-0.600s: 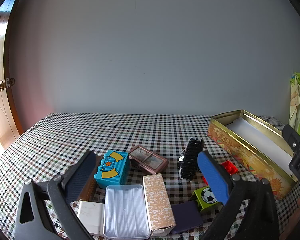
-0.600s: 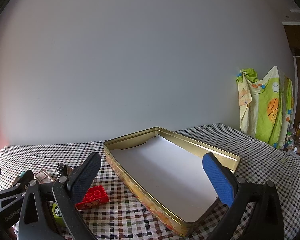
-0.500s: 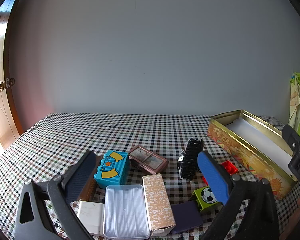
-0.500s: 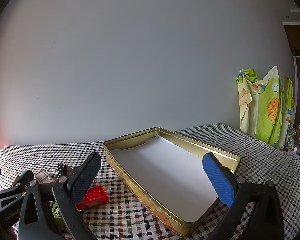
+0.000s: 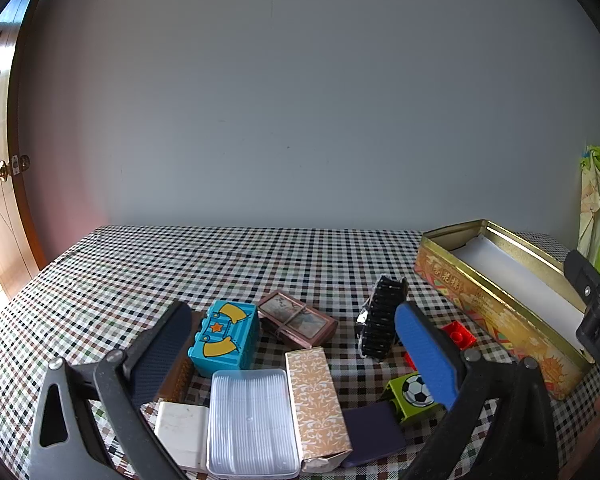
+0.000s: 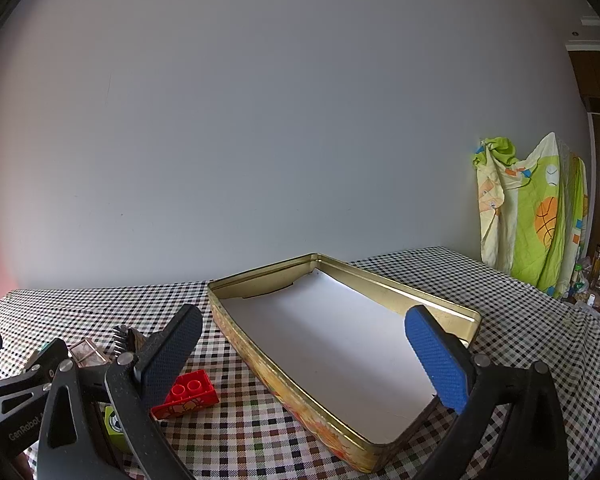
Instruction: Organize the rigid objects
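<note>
In the left wrist view my left gripper [image 5: 300, 344] hangs open above a cluster of small things on the checked cloth: a teal toy block [image 5: 225, 338], a framed brown box [image 5: 297, 318], a clear plastic case [image 5: 250, 420], a patterned beige box [image 5: 316, 396], a white block [image 5: 182, 432], a black brush [image 5: 380, 326], a green football block [image 5: 412, 394], a dark blue card [image 5: 374, 432] and a red brick [image 5: 458, 334]. The gold tin [image 5: 496, 300] lies to the right. My right gripper [image 6: 306, 354] is open over that tin [image 6: 236, 332], whose white floor is bare. The red brick [image 6: 188, 394] sits left of the tin.
A checked tablecloth [image 5: 160, 264] covers the table up to a plain grey wall. A wooden door with a brass knob [image 5: 0, 172] stands at the far left. A bright green and yellow cloth [image 6: 532, 216] hangs beyond the table's right end, with bottles [image 6: 598, 264] behind it.
</note>
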The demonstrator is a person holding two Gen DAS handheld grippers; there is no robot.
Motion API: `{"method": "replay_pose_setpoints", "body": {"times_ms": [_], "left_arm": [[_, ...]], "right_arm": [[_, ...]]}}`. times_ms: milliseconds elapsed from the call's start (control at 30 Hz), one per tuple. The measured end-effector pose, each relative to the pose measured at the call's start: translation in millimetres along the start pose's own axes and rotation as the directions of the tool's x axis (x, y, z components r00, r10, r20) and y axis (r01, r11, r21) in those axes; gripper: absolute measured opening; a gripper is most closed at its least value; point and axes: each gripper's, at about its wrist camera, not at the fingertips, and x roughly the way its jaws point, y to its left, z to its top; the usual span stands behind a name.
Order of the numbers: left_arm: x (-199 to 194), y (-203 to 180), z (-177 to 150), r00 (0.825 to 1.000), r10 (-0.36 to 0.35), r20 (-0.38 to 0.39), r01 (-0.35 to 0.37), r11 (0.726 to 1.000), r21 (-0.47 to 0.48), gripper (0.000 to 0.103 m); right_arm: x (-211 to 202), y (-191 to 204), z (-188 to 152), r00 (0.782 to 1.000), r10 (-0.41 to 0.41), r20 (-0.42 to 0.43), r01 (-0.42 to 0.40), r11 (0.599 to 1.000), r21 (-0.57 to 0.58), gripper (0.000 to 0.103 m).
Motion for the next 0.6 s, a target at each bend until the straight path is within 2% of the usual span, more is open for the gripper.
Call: {"method": "replay_pose_setpoints", "body": {"times_ms": [600], "left_arm": [[0.6, 0.9, 0.1, 1.000, 0.000, -0.001, 0.000, 1.000, -0.002, 0.103]], "right_arm": [[1.4, 0.9, -0.4, 1.000, -0.001, -0.002, 0.001, 1.000, -0.002, 0.103]]}}
